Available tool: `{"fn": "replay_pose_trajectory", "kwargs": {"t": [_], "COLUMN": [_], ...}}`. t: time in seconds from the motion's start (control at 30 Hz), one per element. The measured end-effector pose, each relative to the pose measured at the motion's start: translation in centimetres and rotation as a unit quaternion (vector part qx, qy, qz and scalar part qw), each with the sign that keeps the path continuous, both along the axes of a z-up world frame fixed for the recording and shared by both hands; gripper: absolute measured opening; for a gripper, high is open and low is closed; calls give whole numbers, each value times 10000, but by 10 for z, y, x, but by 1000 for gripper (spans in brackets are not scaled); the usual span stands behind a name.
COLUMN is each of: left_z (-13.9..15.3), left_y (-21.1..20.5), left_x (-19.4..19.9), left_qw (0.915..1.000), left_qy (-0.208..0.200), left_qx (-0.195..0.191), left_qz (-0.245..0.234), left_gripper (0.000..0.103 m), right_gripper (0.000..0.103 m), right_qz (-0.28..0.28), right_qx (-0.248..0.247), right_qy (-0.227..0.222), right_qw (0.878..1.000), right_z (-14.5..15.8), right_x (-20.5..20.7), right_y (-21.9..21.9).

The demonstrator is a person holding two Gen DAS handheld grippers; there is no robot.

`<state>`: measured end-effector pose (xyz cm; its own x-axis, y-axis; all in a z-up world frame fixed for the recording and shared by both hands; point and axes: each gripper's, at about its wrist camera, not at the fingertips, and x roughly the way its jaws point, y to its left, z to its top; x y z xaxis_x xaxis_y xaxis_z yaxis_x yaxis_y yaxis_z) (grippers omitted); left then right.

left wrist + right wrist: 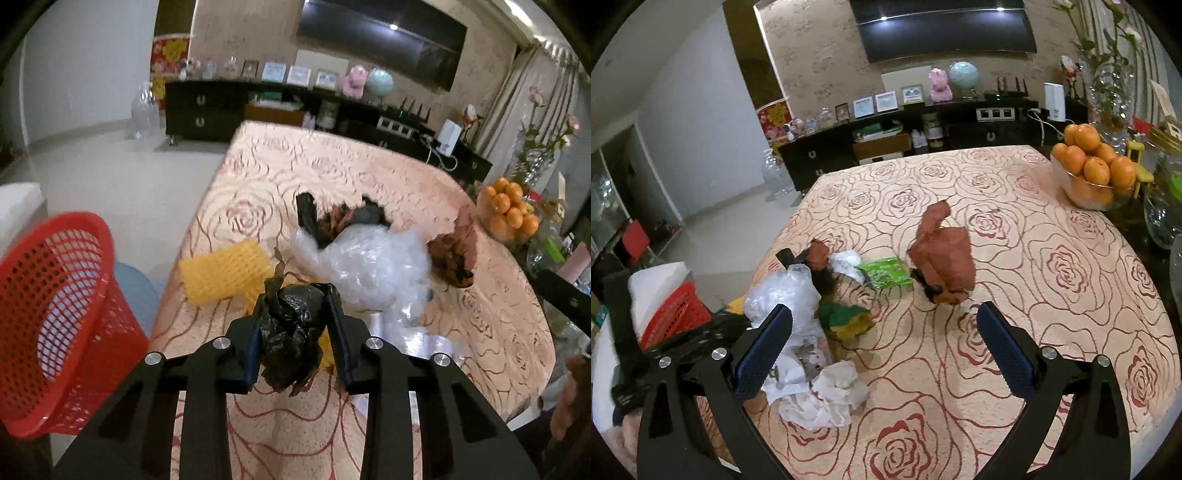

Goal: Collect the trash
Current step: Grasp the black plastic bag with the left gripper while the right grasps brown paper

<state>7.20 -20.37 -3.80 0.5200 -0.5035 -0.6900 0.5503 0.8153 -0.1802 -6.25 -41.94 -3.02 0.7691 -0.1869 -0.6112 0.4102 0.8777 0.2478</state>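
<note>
your left hand-held gripper is clamped on a crumpled black plastic bag; the bag is shiny, wrinkled, bunched into a ball, and a thin dry brown strip sticks up from its top. the two pads press on its sides, and the bag sits just above the surface with the rose-pattern cloth, near the edge closest to you. just behind it in the left wrist view lie a yellow foam net sleeve, a heap of clear crumpled plastic, another black bag piece and a brown wrapper. only this view shows well the red mesh basket, which stands open beside the surface on the left, below its edge. your right hand-held gripper has its jaws wide apart with nothing between them, and it hovers over the cloth. only the right wrist view shows the white crumpled tissue near the left finger, a green packet, a green and yellow wrapper and a rust-brown paper bag that stands alone nearer the middle of the surface. in this view the basket is only a small red corner at the left side, partly hidden. a glass bowl of oranges sits at the far right edge, well apart from the trash.
</note>
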Motion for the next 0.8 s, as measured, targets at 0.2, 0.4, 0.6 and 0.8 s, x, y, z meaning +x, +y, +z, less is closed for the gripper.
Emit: {"fn": "replay_pose_trajectory", "kwargs": {"t": [0.2, 0.4, 0.6, 0.8], "left_z": [23, 36, 51, 56], "left_y": [14, 32, 49, 58], "left_x": [-14, -19, -20, -18], "left_qw": [9995, 9990, 9973, 9966], "left_qy": [-311, -360, -529, -600], "left_qx": [-92, -277, -491, -478], "left_qz": [11, 50, 152, 307], "left_gripper": [30, 30, 30, 30], "right_gripper": [97, 97, 97, 97], "right_qz": [-392, -633, -303, -207], "right_qx": [65, 304, 561, 372], "right_qy": [-10, 104, 262, 678], "right_qw": [9992, 9975, 9976, 9968], "right_z": [0, -3, -8, -33], "right_x": [-10, -3, 43, 89], "right_y": [-21, -46, -65, -86]}}
